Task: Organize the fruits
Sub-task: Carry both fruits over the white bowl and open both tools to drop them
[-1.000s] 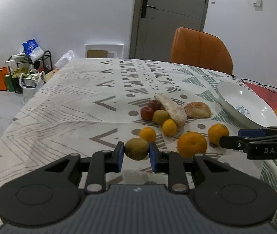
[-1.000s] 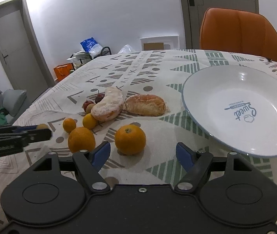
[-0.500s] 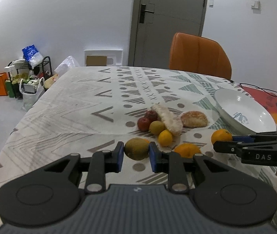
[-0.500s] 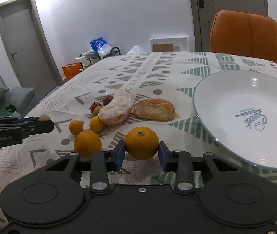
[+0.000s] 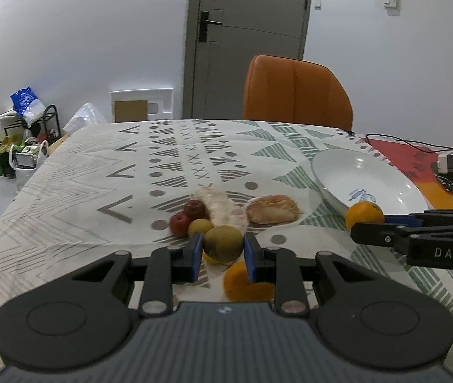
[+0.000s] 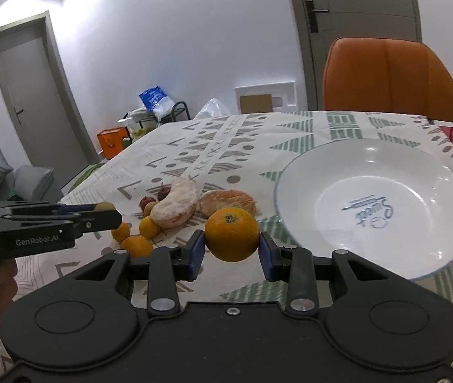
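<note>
The left tool grips a kiwi; the right tool grips an orange. Each round fruit may slip and roll off the table if the grip loosens before reaching the plate.

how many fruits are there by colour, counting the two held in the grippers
orange fruit: 4
red fruit: 2
yellow-green fruit: 1
brownish fruit: 1
total: 8

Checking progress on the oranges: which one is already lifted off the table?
The large orange clamped in the right gripper, beside the white plate; the other oranges lie on the tablecloth.
</note>
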Motion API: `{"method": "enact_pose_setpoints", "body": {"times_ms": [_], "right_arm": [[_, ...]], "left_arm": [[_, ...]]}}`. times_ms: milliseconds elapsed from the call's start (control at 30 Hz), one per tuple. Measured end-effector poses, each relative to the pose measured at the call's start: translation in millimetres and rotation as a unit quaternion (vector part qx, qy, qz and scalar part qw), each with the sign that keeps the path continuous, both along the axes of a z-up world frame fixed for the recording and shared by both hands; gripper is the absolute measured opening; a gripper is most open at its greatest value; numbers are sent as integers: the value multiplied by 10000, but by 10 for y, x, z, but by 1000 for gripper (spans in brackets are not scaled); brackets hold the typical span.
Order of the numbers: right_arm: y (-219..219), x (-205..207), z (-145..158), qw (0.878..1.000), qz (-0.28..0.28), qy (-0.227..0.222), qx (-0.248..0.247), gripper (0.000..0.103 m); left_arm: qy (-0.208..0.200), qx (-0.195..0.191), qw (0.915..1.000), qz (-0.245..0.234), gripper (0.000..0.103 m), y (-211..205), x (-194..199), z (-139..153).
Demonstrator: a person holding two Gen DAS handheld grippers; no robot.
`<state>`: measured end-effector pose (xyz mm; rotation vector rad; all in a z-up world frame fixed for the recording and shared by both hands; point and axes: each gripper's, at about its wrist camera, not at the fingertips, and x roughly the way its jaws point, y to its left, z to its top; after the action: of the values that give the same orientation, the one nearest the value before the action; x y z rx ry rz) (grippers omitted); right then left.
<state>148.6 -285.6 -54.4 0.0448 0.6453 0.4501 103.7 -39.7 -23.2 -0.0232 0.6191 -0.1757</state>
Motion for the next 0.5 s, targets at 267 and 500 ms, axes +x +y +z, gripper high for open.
{"method": "enact_pose_setpoints", "body": {"times_ms": [267, 500], "right_arm": [[-260, -19, 34, 9994, -316, -90, 66, 34], [-471, -30, 39, 9984, -533, -157, 113, 34]], "left_arm": [[-24, -31, 9998, -194, 26, -247, 75, -3], [-74, 3, 9993, -361, 26, -465, 148, 8]]}}
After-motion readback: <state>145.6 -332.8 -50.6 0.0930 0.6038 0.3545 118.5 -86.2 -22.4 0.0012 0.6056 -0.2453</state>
